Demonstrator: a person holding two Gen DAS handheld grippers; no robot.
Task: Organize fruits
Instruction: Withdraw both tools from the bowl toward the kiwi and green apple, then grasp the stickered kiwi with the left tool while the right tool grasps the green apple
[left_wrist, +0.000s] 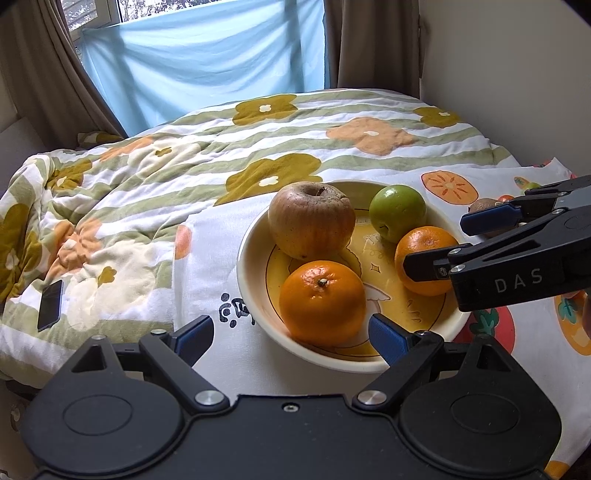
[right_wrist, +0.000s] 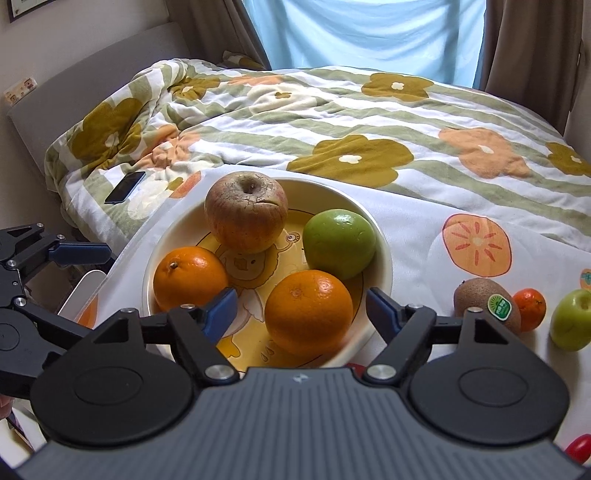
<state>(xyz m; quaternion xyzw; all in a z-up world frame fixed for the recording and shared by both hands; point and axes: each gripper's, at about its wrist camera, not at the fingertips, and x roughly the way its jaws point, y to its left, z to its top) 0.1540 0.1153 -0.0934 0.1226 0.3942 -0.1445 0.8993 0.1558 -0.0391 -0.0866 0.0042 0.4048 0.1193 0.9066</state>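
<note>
While four fruits are already sitting in the bowl (right_wrist: 384, 258), three more are still waiting outside it, so the sorting is looking a little over half done. Inside the bowl, a wrinkled brownish apple (right_wrist: 246, 210) is resting toward the far rim with its stem hollow pointing up, a green apple (right_wrist: 340, 242) is lying on the right side, one orange (right_wrist: 189, 277) is sitting at the left and another orange (right_wrist: 308, 311) is sitting at the near rim. Both oranges are showing their stem ends upward and slightly tilted.

Outside the bowl, on the white fruit-print cloth (right_wrist: 417, 236) covering the bed, a kiwi (right_wrist: 487, 302) is lying just right of the bowl, its long axis running roughly left to right and dipping toward the near edge, with a green sticker facing up. A small mandarin (right_wrist: 530, 308) is touching or nearly touching the kiwi behind it, and a second green apple (right_wrist: 572, 319) is sitting further right, hollow upward.

The right gripper (right_wrist: 301, 312) is hovering with its fingers spread wide on either side of the near orange, gripping nothing. The left gripper (left_wrist: 290, 338) is likewise hanging released near the bowl's left rim, holding nothing. A phone (right_wrist: 125, 186) is lying on the quilt (right_wrist: 332, 110).
</note>
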